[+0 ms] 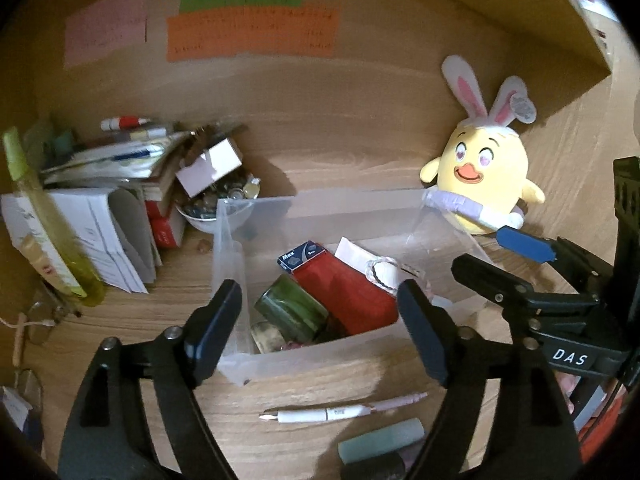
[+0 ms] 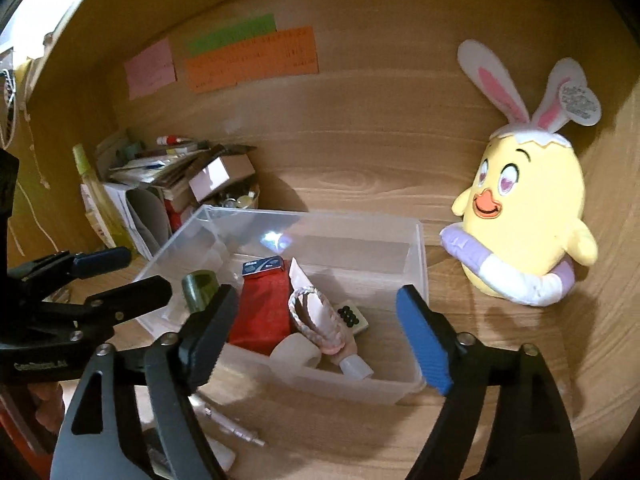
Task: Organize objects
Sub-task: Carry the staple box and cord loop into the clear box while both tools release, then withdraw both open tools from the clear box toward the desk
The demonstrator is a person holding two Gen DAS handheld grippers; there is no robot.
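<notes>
A clear plastic bin [image 1: 320, 356] [image 2: 360, 388] sits on the wooden desk. It holds a red pouch [image 1: 348, 292] [image 2: 264, 308], a green jar [image 1: 292, 308] [image 2: 198, 286], a small blue Max box [image 1: 302, 260] [image 2: 264, 267], a braided band [image 2: 316, 320] and a white roll [image 2: 296, 354]. My left gripper [image 1: 316, 300] [image 2: 148, 270] hovers open over the bin's near left part, with nothing between its fingers. My right gripper [image 2: 318, 300] [image 1: 478, 250] is open too, over the near right part, and grips nothing.
A yellow plush chick with rabbit ears [image 1: 484, 176] [image 2: 528, 216] stands right of the bin. Stacked papers and books [image 1: 100, 200] and a bowl of small items [image 1: 216, 204] crowd the back left. A white pen [image 1: 340, 410] and a pale green tube [image 1: 380, 440] lie in front.
</notes>
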